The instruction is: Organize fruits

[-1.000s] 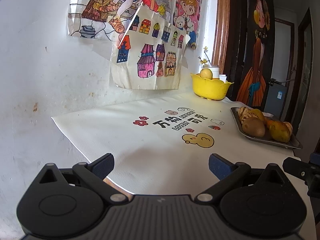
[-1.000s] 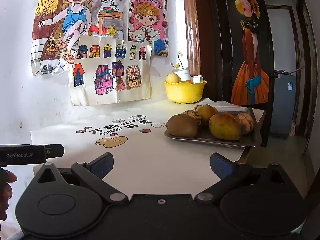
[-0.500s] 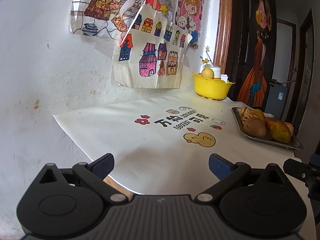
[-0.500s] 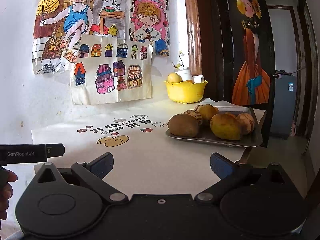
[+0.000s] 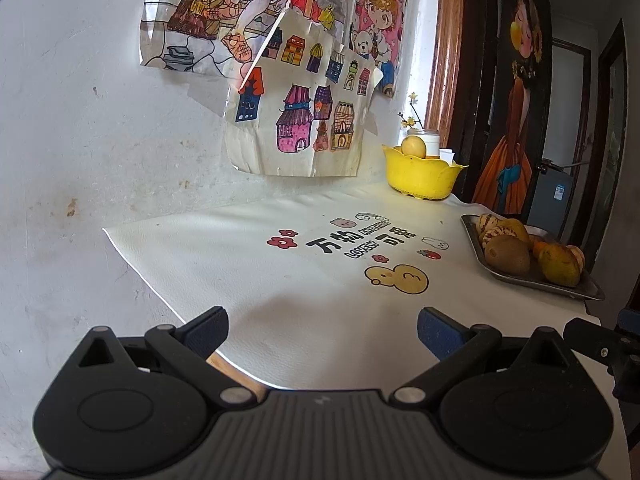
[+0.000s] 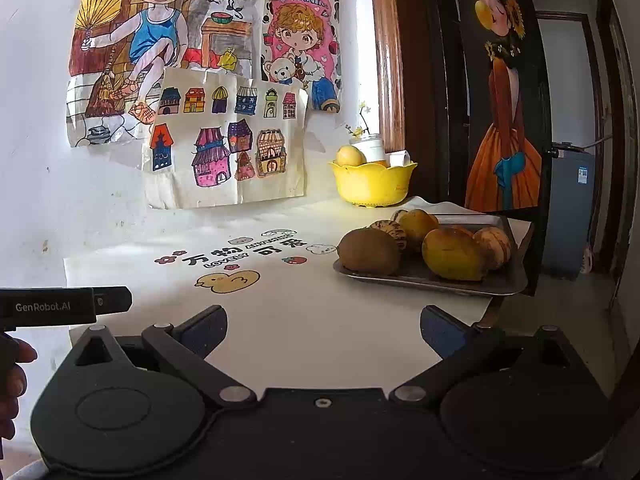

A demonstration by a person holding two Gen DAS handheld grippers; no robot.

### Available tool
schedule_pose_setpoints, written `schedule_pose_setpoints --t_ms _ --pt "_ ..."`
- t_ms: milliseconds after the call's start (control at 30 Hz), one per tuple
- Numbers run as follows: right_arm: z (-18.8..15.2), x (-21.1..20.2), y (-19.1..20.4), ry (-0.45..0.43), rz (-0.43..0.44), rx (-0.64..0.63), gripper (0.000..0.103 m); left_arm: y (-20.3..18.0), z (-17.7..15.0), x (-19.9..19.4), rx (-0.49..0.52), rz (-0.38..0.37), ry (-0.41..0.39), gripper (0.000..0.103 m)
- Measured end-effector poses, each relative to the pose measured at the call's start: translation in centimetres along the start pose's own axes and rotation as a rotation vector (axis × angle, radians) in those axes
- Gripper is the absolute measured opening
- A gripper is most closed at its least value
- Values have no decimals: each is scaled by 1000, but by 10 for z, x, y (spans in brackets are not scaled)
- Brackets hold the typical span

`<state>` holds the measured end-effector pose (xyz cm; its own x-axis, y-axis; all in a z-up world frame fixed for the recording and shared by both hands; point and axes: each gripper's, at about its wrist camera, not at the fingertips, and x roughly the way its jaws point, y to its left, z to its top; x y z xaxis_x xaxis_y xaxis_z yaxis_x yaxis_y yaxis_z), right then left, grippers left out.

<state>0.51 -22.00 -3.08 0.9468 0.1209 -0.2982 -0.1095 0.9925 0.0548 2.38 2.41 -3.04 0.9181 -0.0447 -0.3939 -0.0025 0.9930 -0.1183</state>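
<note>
Dull brushed metal tray point(image 6: 436, 282), glossy yellow plastic bowl point(image 6: 374, 184), fuzzy matt brown kiwi point(image 6: 369, 251), white mat point(image 5: 280, 280) seen as finely grained, crinkled paper drawings point(image 6: 228, 140), rough stained plaster wall point(image 5: 80, 120), varnished wooden door frame point(image 6: 386, 80).

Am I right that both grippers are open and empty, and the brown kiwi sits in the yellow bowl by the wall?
Not quite. The kiwi lies on the metal tray with the other fruit, as the right wrist view shows. The yellow bowl holds a pale round fruit. Left gripper and right gripper are open and empty.
</note>
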Motion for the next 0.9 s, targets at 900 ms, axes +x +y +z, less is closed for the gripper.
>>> schedule_pose_setpoints --t_ms 900 --pt "-1 1 4 16 23 -12 103 -4 0 0 7 2 10 103"
